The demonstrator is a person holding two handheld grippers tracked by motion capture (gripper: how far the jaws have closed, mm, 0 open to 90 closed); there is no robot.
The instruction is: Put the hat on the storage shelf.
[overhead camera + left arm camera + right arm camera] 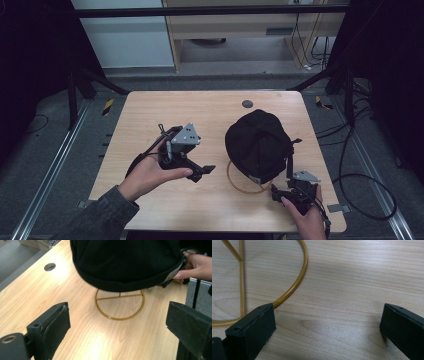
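A pale wood-grain surface (150, 200) seen from above, with a person's forearms coming in from the near edge. On the left, the left gripper (204, 171) is held just above the wood, its jaws spread wide and holding nothing, aimed toward the middle. At the centre sits a black cap (257, 145), soft matte fabric stitched in rounded panels, resting on a thin gold wire stand (240, 186) whose ring-shaped base lies flat on the wood. From the left gripper view, the cap's brim hangs over the ring and its cross bar. On the right, the right gripper (278, 192) is low at the near corner, just beside the ring, jaws also wide apart and empty. A strap and tag dangle from the cap's right side. Judging by this, the work has barely begun: the cap remains on its stand, ungripped, and everything from grasping onward is left.
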